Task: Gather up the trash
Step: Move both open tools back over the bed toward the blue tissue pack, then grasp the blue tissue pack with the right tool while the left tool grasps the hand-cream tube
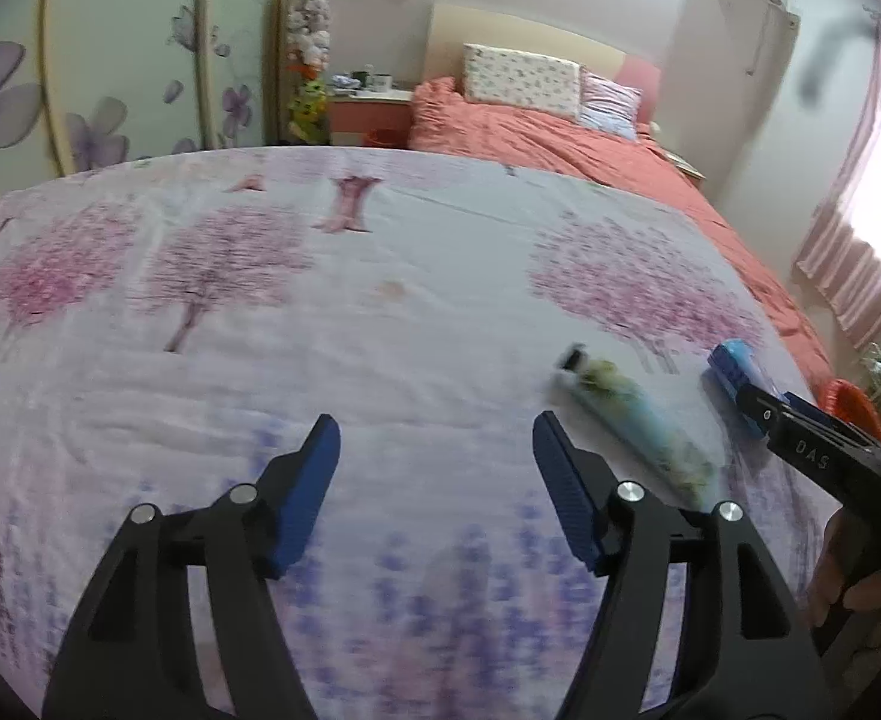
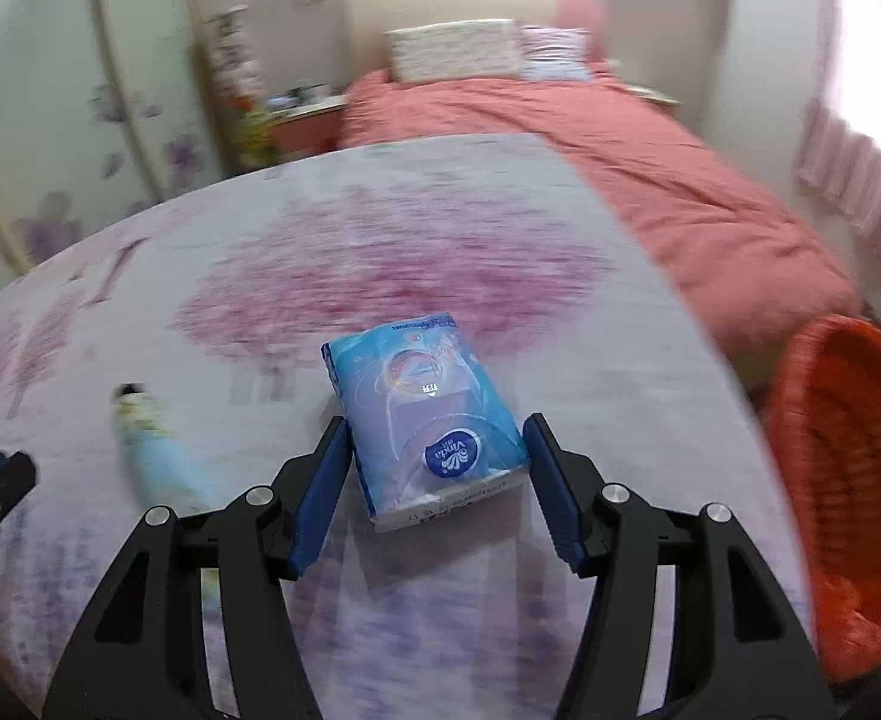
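**Right gripper straddles the tissue pack, jaws wide**

Right gripper [image 2: 434, 468] is down low over the flowered bedsheet [image 2: 140, 312], fingers spread well apart, and the blue Vinda tissue pack [image 2: 425, 414] sits right in the gap between them. The left pad is just beside the pack's edge, maybe touching; the right pad stands a little clear. Nothing clamped. The pack lies flat on the sheet, logo end toward the gripper, turned slightly askew.

Over to the left gripper [image 1: 437, 450]: also spread wide, nothing between its blue pads [image 1: 311, 498], hovering over the lavender print at the near end of the sheet. Just off its right finger lies a pale blue-green tube [image 1: 632, 420] with a dark cap, pointing diagonally away, blurred so its label cannot be read. From the right wrist view that same tube lies left of the tissue pack, apart from it.

From the left wrist view the right gripper's black fingers reach in at the far right, with the tissue pack's blue end showing beyond their tips. A hand [image 1: 860, 570] grips that tool at the frame edge.

Off the right edge of the bed stands an orange wicker basket [image 2: 848, 480], mouth open toward us. Beyond the sheet, a salmon quilt [image 2: 650, 180] runs up to two pillows [image 2: 458, 51] at the headboard.
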The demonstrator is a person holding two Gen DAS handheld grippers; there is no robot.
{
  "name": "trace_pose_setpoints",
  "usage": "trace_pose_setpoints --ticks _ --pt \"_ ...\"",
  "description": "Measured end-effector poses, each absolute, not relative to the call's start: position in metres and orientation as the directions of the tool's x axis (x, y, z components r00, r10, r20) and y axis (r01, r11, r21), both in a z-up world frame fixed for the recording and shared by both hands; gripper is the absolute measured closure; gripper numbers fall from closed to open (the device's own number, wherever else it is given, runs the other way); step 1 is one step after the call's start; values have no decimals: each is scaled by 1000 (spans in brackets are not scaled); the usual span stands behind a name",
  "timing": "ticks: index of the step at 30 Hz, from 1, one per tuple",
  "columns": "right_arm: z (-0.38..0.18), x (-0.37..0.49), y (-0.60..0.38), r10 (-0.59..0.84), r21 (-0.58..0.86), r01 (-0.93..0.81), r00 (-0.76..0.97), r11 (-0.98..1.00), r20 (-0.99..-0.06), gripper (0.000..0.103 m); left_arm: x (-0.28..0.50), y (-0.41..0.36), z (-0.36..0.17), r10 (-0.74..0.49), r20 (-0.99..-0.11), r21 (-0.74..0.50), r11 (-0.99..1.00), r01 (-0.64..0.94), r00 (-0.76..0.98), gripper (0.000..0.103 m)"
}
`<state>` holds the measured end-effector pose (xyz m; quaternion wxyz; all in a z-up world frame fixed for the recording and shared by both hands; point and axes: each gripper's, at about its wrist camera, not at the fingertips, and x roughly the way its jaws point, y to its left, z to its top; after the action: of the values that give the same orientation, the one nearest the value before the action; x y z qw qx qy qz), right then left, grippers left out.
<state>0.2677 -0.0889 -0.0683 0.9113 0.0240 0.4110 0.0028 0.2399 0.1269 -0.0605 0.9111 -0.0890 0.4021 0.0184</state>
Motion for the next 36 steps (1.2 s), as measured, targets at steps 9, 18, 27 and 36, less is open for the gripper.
trace_pose_setpoints --ticks 9,18,27,36 --pt "-75 251 -123 -4 56 71 648 996 -762 44 256 48 -61 -96 -749 -151 988 -28 656 28" --pt "-75 247 -126 19 79 65 648 995 -762 44 283 29 -82 -1 -805 -71 993 -95 593 29" --pt "-75 246 -116 60 82 3 647 997 -760 44 280 86 -83 -10 -788 -88 991 -97 616 47" --pt "-76 252 -104 79 85 -22 638 996 -766 43 296 89 -82 -41 -777 -99 993 -58 628 54"
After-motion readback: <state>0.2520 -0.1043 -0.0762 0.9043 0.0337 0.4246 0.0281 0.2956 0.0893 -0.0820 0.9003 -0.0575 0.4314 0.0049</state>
